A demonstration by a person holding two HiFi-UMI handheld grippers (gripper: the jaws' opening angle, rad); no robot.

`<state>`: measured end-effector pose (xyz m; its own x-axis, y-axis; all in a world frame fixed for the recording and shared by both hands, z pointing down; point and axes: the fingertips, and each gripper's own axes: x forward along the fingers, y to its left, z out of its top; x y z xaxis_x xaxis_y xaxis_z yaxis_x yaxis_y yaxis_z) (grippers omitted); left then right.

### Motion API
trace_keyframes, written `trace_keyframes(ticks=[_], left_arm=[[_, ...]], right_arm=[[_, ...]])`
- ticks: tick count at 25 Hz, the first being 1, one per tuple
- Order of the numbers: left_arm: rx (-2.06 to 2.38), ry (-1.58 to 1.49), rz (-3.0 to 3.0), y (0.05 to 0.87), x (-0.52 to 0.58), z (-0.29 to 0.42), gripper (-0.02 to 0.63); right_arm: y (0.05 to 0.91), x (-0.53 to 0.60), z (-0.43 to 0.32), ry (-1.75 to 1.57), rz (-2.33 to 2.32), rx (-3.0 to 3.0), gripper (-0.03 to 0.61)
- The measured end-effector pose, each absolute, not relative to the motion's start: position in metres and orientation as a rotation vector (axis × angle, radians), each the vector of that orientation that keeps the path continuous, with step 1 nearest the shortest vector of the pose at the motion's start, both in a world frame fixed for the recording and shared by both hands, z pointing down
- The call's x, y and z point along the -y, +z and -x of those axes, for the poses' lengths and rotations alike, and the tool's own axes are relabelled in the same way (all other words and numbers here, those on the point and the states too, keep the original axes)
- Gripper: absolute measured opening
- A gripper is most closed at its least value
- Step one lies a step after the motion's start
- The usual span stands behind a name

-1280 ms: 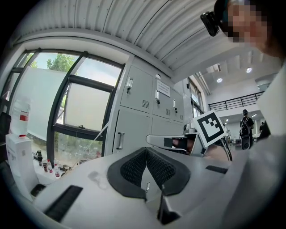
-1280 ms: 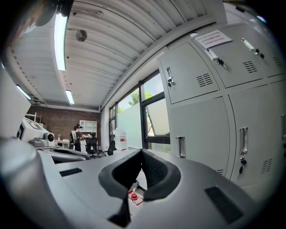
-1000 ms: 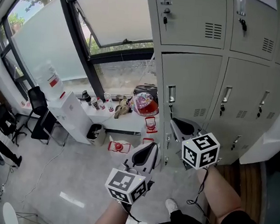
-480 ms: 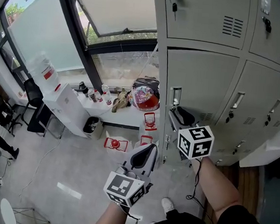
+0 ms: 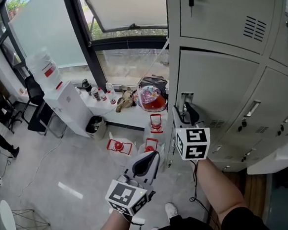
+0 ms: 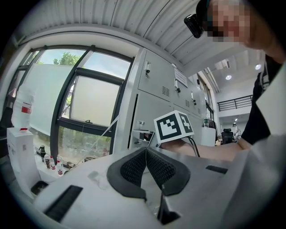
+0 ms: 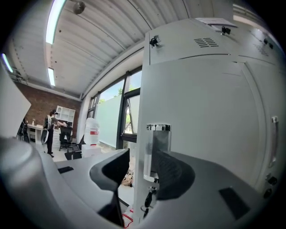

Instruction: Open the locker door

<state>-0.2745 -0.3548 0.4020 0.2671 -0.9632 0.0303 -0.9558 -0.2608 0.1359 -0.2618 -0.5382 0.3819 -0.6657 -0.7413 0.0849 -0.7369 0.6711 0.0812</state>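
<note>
The grey locker door (image 5: 220,88) has an upright metal handle (image 5: 186,98) at its left edge, with a key (image 7: 149,197) hanging below it. My right gripper (image 5: 183,113) points level at that handle. In the right gripper view the handle (image 7: 155,150) and the door's left edge stand between the jaws of the right gripper (image 7: 143,170). These jaws have just been opening; the left pad stands clear of the door and neither pad presses on it. My left gripper (image 5: 147,162) hangs lower and to the left, over the floor. Its pads (image 6: 134,167) meet on nothing.
More locker doors (image 5: 278,117) with handles lie to the right and above. Left of the lockers a white counter (image 5: 128,120) bears bottles and a red bag (image 5: 150,98), with small red stands (image 5: 117,145) on the floor below. Large windows (image 5: 122,11) stand behind.
My right gripper has moved up and left to the locker handle and its jaws have opened. The left gripper has sunk a little, still shut.
</note>
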Motion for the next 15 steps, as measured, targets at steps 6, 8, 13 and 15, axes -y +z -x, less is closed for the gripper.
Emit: trace_keyframes(ticks=[6, 8, 13, 15], left_arm=[[1.853, -0.087, -2.37, 0.403, 0.349, 0.284, 0.017], [1.863, -0.083, -2.362, 0.404, 0.346, 0.286, 0.017], [1.888, -0.067, -2.338, 0.406, 0.337, 0.293, 0.017], [1.9, -0.064, -2.327, 0.406, 0.335, 0.295, 0.017]], right_arm=[[0.385, 0.551, 0.27, -0.101, -1.324, 2.705, 0.242], [0.389, 0.555, 0.272, -0.077, -1.338, 2.685, 0.244], [0.395, 0.56, 0.273, -0.044, -1.374, 2.647, 0.206], [0.395, 0.562, 0.27, -0.045, -1.392, 2.642, 0.171]])
